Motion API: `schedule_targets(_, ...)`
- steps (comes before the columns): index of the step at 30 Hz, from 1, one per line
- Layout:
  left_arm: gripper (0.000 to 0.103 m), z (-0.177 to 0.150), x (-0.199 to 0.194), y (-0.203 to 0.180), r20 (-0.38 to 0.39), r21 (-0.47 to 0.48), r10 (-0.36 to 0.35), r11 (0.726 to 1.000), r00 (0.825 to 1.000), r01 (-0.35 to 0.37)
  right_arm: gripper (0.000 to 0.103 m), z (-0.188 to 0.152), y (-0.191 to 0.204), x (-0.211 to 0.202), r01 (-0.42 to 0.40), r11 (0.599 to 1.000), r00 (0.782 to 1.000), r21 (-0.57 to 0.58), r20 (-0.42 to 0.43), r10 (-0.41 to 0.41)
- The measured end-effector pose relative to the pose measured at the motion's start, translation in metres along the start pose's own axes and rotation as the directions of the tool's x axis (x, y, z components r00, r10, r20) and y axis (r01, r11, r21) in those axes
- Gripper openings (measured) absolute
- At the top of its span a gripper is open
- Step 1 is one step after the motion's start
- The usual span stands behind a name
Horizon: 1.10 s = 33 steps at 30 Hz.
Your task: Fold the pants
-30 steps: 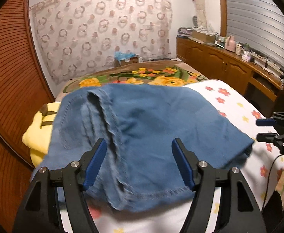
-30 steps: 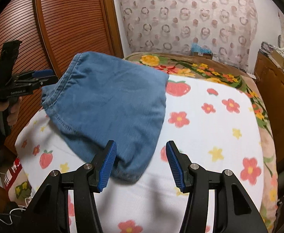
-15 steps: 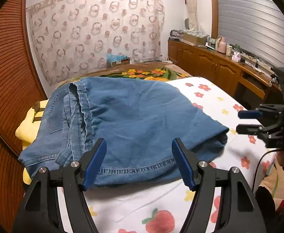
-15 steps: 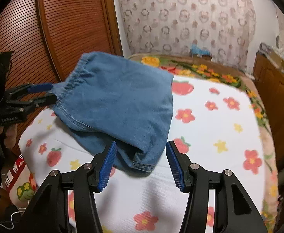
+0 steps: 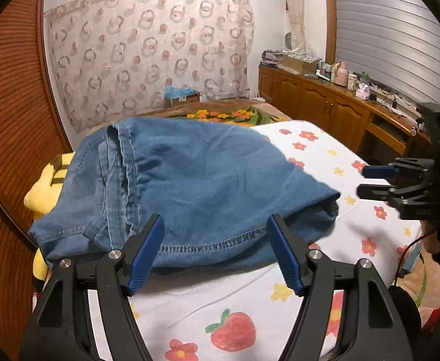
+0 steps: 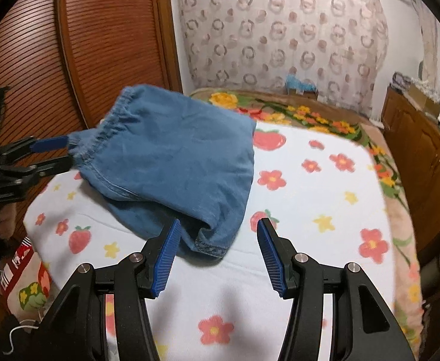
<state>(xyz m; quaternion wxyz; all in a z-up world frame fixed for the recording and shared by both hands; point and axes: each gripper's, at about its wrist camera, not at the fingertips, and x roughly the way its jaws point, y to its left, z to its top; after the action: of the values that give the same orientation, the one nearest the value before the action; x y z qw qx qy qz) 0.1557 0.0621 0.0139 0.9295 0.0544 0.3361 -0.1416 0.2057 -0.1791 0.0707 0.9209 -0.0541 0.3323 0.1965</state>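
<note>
The folded blue denim pants [image 5: 190, 186] are laid on the bed, on the white blanket printed with red flowers and strawberries [image 6: 310, 210]. All positions below are given relative to the pants.

In the left wrist view, the stitched hem edge of the pants is seen closest to the camera, and the seam and a back pocket lie toward the left side. A yellow plush item [image 5: 44, 192] is partly covered by the left edge of the pants. The left tongs [image 5: 215, 225] are held with the blue pads spread wide at the near hem; nothing is clamped between them, and no pad is seen pressing on the fabric.

In the right wrist view, the elastic waistband of the pants [image 6: 105, 129] is located at the far left, and an open leg cuff lies at the near corner. The right tongs [image 6: 218, 225] are held moderately apart just beside that cuff, and no cloth is gripped. In this view the tips of the left tongs [image 6: 65, 153] appear right at the waistband end; whether the fabric is touched cannot be told.

In the left wrist view, the right tongs [image 5: 373, 182] are seen just beyond the right corner of the pants, apart from the cloth.

Behind the pants a curtain patterned with rings [image 5: 148, 54] is hung, and a wooden cabinet run [image 5: 325, 111] stands well to the right.
</note>
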Motion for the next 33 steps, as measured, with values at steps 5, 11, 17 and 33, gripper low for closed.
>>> schedule_targets(5, 0.072, -0.011, 0.011, 0.009, -0.036, -0.025, 0.015, 1.0, 0.999, -0.016, 0.055, 0.006, 0.001, 0.04, -0.031, 1.0, 0.998, 0.005, -0.06, 0.031)
schedule_targets(11, 0.072, -0.02, 0.018, 0.017, -0.056, -0.042, 0.021, 0.999, 0.998, -0.023, 0.055, 0.011, 0.003, 0.073, -0.005, 1.0, 0.994, -0.015, -0.109, 0.003)
schedule_targets(17, 0.072, -0.025, 0.023, 0.026, -0.064, -0.058, 0.029, 0.998, 0.998, -0.032, 0.047, 0.011, 0.0, 0.092, -0.009, 1.0, 0.991, -0.009, -0.133, 0.008)
schedule_targets(33, 0.072, -0.018, -0.003, 0.057, -0.012, -0.109, 0.074, 0.991, 0.997, -0.075, 0.008, 0.034, -0.002, 0.006, 0.003, 0.996, 0.999, -0.089, 0.05, 0.002)
